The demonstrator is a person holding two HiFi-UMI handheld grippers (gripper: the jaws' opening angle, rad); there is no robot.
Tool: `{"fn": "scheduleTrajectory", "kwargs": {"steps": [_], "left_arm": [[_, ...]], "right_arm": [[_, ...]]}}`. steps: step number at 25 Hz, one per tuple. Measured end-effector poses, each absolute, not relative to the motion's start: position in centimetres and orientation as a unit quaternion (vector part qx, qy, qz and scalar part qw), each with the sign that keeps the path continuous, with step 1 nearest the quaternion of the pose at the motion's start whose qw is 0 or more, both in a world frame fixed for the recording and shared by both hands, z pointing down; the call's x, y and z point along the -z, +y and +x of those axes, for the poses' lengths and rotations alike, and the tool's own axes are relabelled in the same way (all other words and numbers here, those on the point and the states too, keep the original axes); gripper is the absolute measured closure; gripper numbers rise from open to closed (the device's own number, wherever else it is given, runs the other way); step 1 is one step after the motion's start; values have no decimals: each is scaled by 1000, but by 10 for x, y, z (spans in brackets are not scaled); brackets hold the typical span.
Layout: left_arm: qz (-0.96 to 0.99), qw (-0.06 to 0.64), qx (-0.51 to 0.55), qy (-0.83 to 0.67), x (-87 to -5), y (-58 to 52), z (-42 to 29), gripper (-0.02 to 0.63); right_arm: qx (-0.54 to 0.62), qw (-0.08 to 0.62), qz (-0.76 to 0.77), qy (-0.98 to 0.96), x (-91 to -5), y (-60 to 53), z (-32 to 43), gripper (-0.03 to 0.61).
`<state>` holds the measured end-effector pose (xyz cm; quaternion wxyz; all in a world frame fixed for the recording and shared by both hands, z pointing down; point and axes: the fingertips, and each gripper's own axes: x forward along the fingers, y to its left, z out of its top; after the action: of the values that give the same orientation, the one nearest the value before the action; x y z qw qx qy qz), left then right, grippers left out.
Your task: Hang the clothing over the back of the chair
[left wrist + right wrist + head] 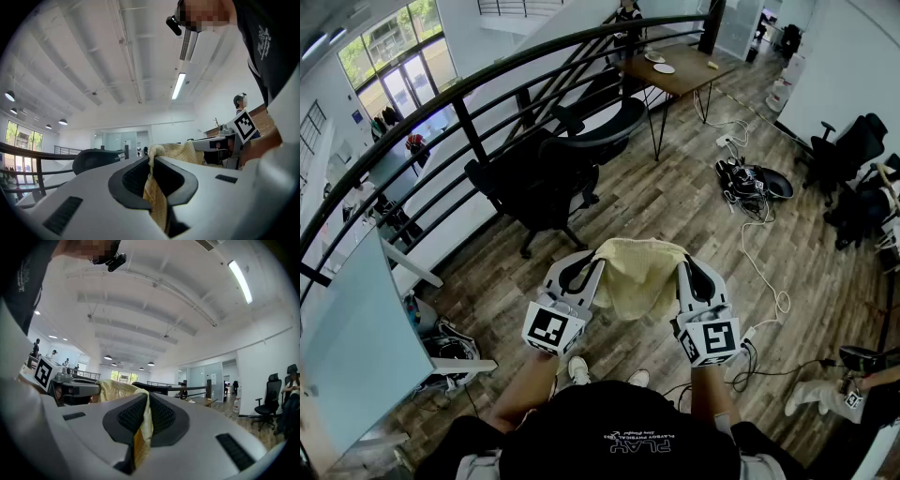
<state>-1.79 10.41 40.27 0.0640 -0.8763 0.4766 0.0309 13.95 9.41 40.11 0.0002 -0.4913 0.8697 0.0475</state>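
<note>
A pale yellow piece of clothing (637,274) hangs stretched between my two grippers, held in front of the person's chest above the wood floor. My left gripper (584,272) is shut on its left edge; the cloth (154,197) runs pinched between the jaws. My right gripper (690,269) is shut on the right edge, with cloth (140,427) squeezed between its pads. A black office chair (546,178) stands just beyond the clothing, its back facing me. The chair's headrest (96,159) shows in the left gripper view, past the jaws.
A dark curved railing (459,94) runs across behind the chair. A second black chair (602,127) and a wooden table (680,70) with plates stand farther back. Cables and a black bag (748,180) lie on the floor at the right. More chairs (848,155) sit at far right.
</note>
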Motion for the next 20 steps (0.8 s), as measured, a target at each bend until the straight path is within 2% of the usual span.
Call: {"fn": "scheduleTrajectory", "kwargs": {"steps": [20], "left_arm": [[-871,59,-37,486,-403,124,-37,577]], "right_arm": [[-80,19,-470,879,-396,113,110,554]]}}
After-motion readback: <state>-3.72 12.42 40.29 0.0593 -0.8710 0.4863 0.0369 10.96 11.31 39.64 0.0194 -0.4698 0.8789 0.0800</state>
